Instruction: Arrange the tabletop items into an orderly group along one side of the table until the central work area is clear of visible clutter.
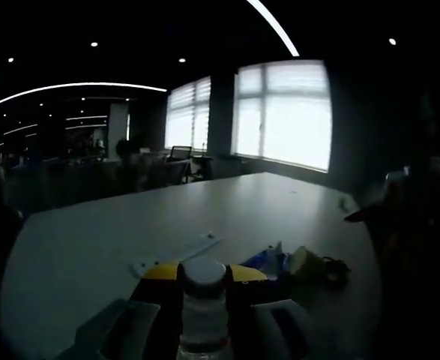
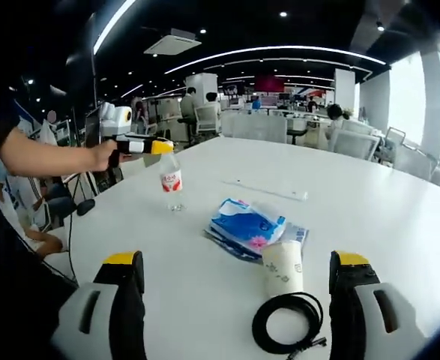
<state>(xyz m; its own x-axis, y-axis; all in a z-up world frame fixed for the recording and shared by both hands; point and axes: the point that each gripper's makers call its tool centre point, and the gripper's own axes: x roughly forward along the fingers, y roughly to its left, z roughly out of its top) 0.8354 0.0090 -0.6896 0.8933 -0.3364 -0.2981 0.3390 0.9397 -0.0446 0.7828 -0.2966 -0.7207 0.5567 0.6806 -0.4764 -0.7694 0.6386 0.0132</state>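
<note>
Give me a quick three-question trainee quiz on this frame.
1. True or false: the left gripper is shut on the water bottle.
2. What lies nearest the right gripper? A) paper cup and coiled black cable B) ruler C) water bottle
3. Fill in: the blue tissue pack lies between the paper cup and the ____.

Key: 1 true, its jaws close on the bottle's neck in the left gripper view. 2 A. 3 water bottle.
</note>
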